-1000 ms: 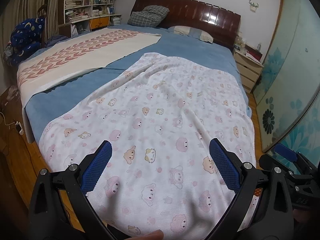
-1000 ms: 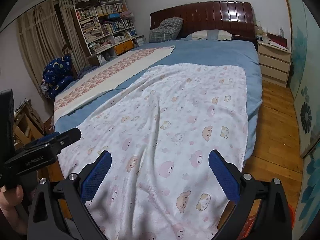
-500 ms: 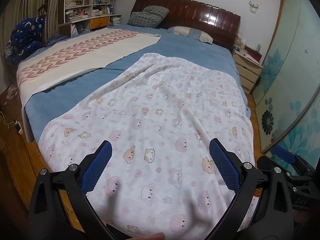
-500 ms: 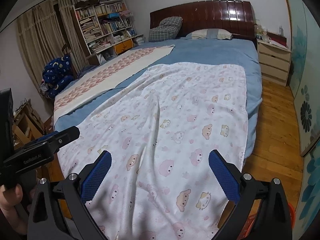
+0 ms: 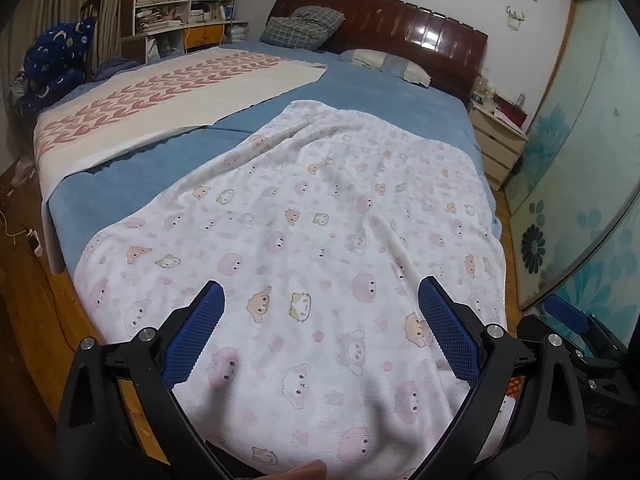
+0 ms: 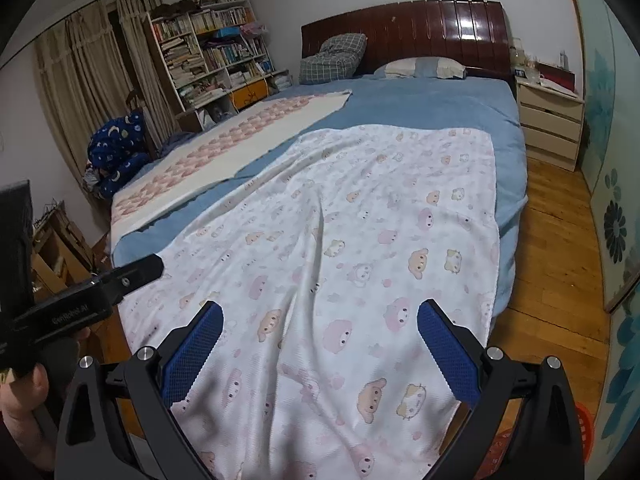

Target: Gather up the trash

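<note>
Left gripper [image 5: 320, 312]: jaws apart, empty
Right gripper [image 6: 320, 332]: jaws apart, empty
Cartoon blanket [image 6: 360, 240]: 12 o'clock
Writing: unreadable white print on the left gripper's body, 9 o'clock

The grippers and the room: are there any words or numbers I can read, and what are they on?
"GenRobot.AI", as best it reads, small and blurred, in pale letters on the black body of the left gripper seen from the right wrist.
Book spines on the bookshelf: too small to read.
Red item on the nightstand: no lettering readable.

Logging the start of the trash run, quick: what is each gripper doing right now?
Left gripper: open, holding nothing, above the cartoon-print blanket.
Right gripper: open, holding nothing.
</note>
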`<state>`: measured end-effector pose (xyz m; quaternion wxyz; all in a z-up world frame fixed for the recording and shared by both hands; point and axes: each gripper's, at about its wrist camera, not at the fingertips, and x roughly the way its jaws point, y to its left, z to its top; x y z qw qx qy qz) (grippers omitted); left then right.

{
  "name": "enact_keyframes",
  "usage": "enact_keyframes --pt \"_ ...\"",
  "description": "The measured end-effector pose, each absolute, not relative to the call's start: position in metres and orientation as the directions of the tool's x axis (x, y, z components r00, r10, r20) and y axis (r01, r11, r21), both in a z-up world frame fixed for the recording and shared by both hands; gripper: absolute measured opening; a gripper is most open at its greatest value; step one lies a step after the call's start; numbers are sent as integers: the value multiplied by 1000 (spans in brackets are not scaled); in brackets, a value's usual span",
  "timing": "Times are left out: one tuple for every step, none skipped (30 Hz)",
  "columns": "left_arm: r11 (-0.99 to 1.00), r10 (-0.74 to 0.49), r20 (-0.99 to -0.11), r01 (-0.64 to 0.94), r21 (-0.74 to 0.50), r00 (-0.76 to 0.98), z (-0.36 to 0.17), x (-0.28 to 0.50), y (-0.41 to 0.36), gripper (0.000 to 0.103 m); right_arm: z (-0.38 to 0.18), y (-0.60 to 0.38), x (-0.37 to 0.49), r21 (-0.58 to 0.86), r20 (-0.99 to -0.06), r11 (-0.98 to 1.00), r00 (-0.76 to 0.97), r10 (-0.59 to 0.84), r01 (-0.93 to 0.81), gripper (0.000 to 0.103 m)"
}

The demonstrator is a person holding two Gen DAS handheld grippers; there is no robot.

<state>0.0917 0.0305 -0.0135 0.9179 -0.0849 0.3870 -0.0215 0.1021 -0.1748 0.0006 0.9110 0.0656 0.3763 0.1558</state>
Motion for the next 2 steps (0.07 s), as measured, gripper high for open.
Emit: enact_keyframes --pt "985 -106 -706 -24 -172 700 -13 91 30 97 0 -174 102 229 -667 945 669 328 -235 96" --pt "985 -105 -706 -23 -170 700 -13 91 30 97 -1 -174 102 230 -672 945 664 328 -233 96"
